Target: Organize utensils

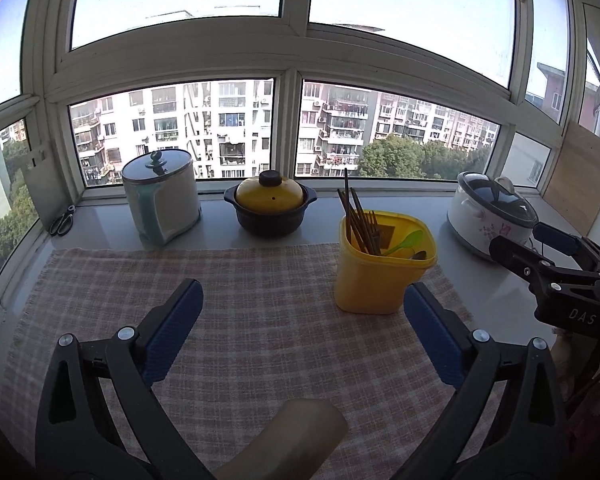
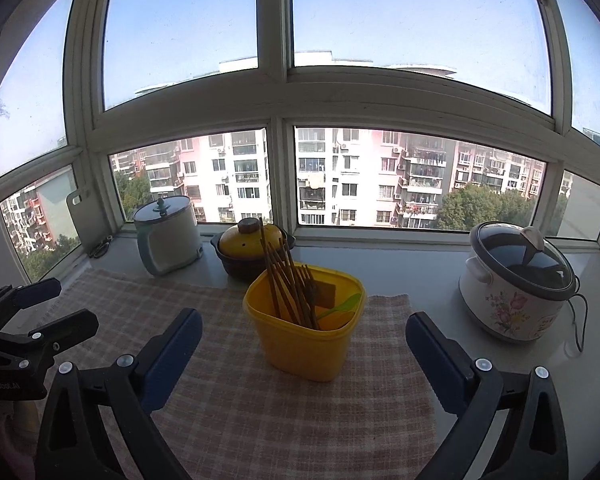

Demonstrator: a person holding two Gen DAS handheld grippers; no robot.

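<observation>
Yellow plastic utensil tub (image 2: 306, 326): upright on checked woven cloth (image 2: 236, 412), holding brown wooden chopsticks (image 2: 284, 286), forks, green plastic spoon (image 2: 340, 306).
Left gripper (image 1: 302, 334): blue-padded tongs spread, empty, above cloth.
Right gripper (image 2: 304, 364): tongs spread, empty, tub between them.
Sill: yellow-lidded black clay pot (image 1: 270, 208), floral white cooker (image 2: 518, 286).

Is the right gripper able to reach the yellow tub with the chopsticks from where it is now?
Probably yes. The right gripper is open and the yellow tub stands straight ahead of it on the checked cloth, with nothing between them.
</observation>
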